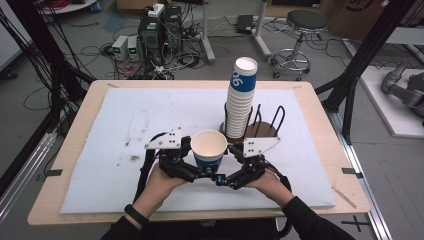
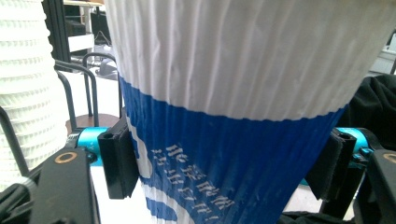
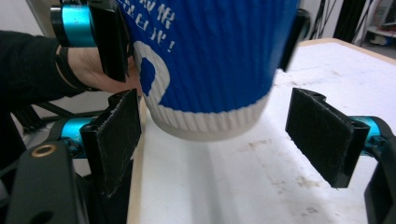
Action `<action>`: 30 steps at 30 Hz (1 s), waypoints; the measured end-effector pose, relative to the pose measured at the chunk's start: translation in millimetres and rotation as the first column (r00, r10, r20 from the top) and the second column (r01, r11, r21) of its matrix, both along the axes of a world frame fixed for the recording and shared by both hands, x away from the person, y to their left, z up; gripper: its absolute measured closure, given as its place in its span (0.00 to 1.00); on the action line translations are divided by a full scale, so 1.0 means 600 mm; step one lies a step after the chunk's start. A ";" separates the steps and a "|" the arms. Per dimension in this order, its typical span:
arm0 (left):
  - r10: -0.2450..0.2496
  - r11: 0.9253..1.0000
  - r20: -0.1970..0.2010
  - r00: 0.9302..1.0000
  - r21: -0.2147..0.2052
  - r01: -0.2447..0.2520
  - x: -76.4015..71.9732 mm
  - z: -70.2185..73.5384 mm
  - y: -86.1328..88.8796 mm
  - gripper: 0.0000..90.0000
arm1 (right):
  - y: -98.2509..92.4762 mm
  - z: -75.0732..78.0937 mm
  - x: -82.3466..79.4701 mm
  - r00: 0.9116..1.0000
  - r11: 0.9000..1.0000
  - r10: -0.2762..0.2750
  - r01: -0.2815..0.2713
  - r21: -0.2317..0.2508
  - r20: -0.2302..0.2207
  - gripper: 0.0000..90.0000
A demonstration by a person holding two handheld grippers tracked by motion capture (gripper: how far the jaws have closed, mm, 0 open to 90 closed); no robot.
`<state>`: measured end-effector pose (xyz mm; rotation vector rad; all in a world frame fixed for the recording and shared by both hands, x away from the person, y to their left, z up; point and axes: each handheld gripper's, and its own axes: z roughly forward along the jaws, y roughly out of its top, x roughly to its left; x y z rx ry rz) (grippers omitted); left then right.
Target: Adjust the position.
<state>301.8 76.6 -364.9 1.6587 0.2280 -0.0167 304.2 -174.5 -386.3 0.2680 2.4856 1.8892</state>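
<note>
Pinching a ribbed blue-and-white paper cup (image 2: 233, 116), the left gripper (image 2: 224, 168) holds; right gripper (image 3: 229, 135) spread.

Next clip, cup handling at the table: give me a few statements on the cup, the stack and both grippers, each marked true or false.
1. The left gripper is clamped on the blue-and-white cup. True.
2. The right gripper also squeezes the cup. False: its pads stand apart from the cup's base, one on each side.
3. The cup is lying on its side. False: it is upright, mouth up.
4. A stack of cups stands in a wire holder behind the grippers. True.
</note>
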 end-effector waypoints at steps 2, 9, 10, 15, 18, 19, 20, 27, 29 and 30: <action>-0.004 1.000 0.004 1.000 0.000 0.004 0.000 0.000 -0.002 0.29 | 0.004 -0.002 -0.001 1.000 1.000 0.000 0.000 0.005 -0.012 0.21; -0.017 1.000 0.011 1.000 0.001 0.017 -0.002 -0.001 -0.007 0.29 | 0.013 -0.006 -0.006 1.000 0.999 0.021 -0.020 0.033 -0.020 0.31; -0.018 1.000 0.009 1.000 0.002 0.018 -0.003 -0.001 -0.007 0.29 | 0.013 -0.006 -0.006 0.999 0.999 0.021 -0.020 0.035 -0.027 0.32; -0.012 1.000 0.004 1.000 0.011 0.012 -0.003 -0.001 -0.009 0.27 | 0.011 -0.007 -0.004 0.999 0.999 0.024 -0.023 0.032 -0.027 0.35; 0.001 1.000 0.003 1.000 0.014 -0.001 -0.004 0.001 -0.011 0.21 | 0.011 -0.008 -0.005 0.999 0.999 0.025 -0.025 0.029 -0.023 0.35; 0.001 1.000 0.001 1.000 0.012 -0.001 -0.005 0.003 -0.011 0.18 | 0.011 -0.009 -0.004 1.000 0.999 0.022 -0.022 0.027 -0.013 0.35; 0.001 1.000 0.003 1.000 0.010 -0.001 -0.005 0.005 -0.010 0.18 | 0.011 -0.010 -0.005 1.000 0.999 0.023 -0.023 0.024 -0.013 0.35; 0.021 1.000 0.026 0.999 0.008 -0.022 -0.010 0.017 -0.008 0.17 | 0.013 -0.011 -0.006 1.000 1.000 0.025 -0.025 0.017 -0.016 0.35; 0.011 1.000 0.024 1.000 0.003 -0.011 -0.009 0.018 -0.006 0.19 | 0.013 -0.012 -0.006 1.000 1.000 0.024 -0.024 0.014 -0.016 0.35; 0.013 1.000 0.023 1.000 0.001 -0.013 -0.009 0.018 -0.005 0.23 | 0.014 -0.012 -0.005 1.000 1.000 0.022 -0.022 0.015 -0.014 0.35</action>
